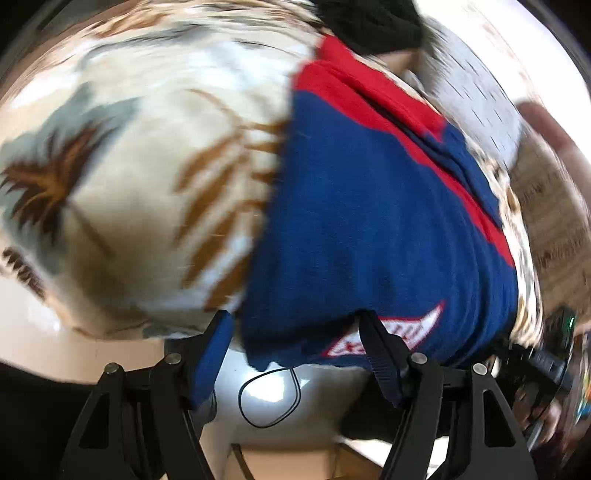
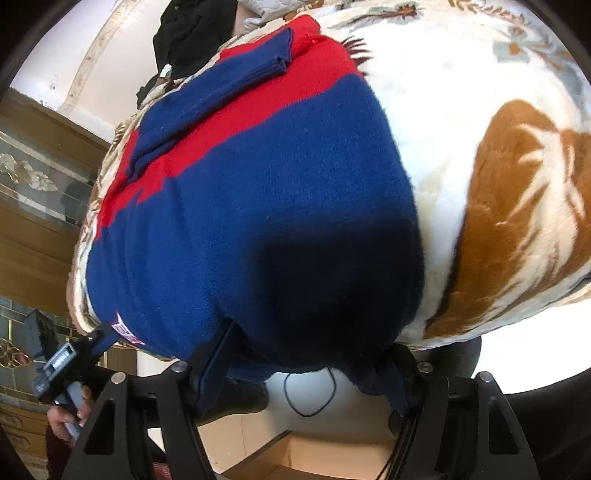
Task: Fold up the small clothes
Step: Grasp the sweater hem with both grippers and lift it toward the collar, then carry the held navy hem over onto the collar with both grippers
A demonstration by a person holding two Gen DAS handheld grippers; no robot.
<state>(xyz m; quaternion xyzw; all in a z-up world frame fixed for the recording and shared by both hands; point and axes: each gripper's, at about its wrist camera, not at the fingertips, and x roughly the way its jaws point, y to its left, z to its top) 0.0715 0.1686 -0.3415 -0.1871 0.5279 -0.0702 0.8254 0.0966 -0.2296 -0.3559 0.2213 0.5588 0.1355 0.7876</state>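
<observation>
Navy-and-red knitted sweater spread on cream, brown-patterned fleece blanket, near hem draped between spread fingers of left gripper and right gripper, neither visibly clamped.

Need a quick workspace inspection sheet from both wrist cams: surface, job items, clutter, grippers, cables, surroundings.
Surface: cream blanket with brown and grey leaf print.
Job's things: navy and red knit sweater lying on the blanket, sleeve folded across the red band, near hem hanging over the edge.
Clutter: black garment at the far edge.
Grippers: left gripper and right gripper both at the near hem, jaws apart.
Cables: black cable looped on the pale floor below.
Surroundings: wooden cabinet with glass panels.
</observation>
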